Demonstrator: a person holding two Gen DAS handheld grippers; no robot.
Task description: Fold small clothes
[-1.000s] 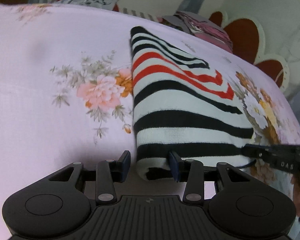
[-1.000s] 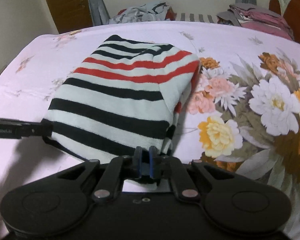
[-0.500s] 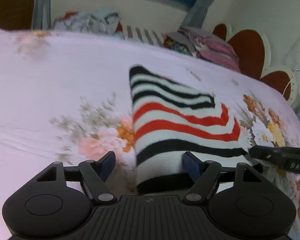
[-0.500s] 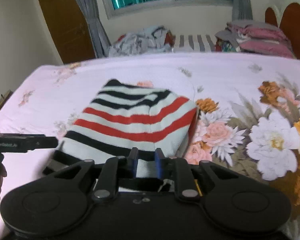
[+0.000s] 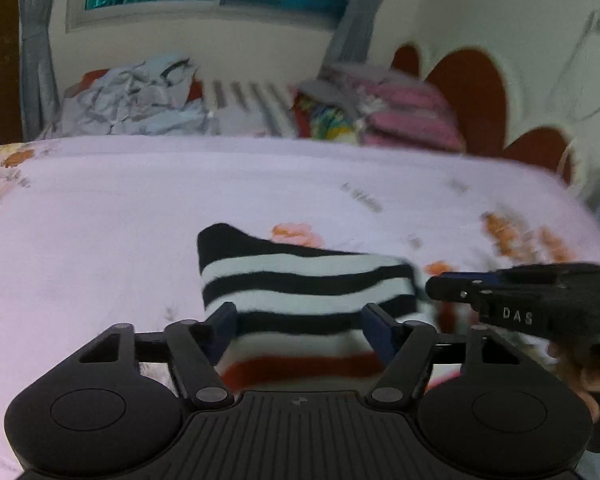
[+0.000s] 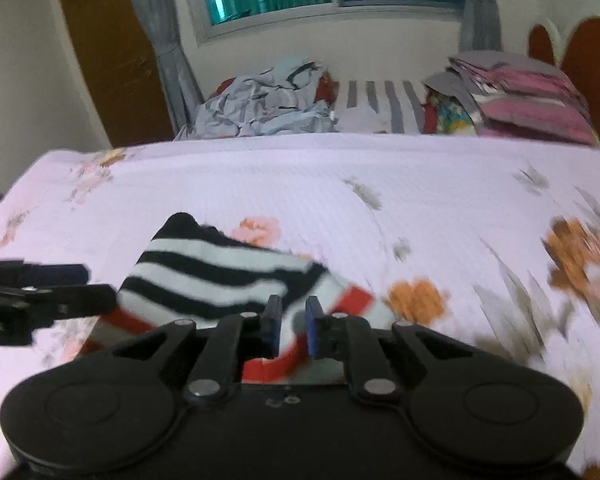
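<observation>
Striped knit garment point(image 5: 308, 284), black, white and red bands, folded flat on the floral bedsheet point(image 5: 100, 208).

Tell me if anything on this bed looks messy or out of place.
A crumpled heap of grey clothes sits unfolded at the far edge of the bed, beside neatly stacked pink bedding. The striped garment looks folded; nothing else stands out.
</observation>
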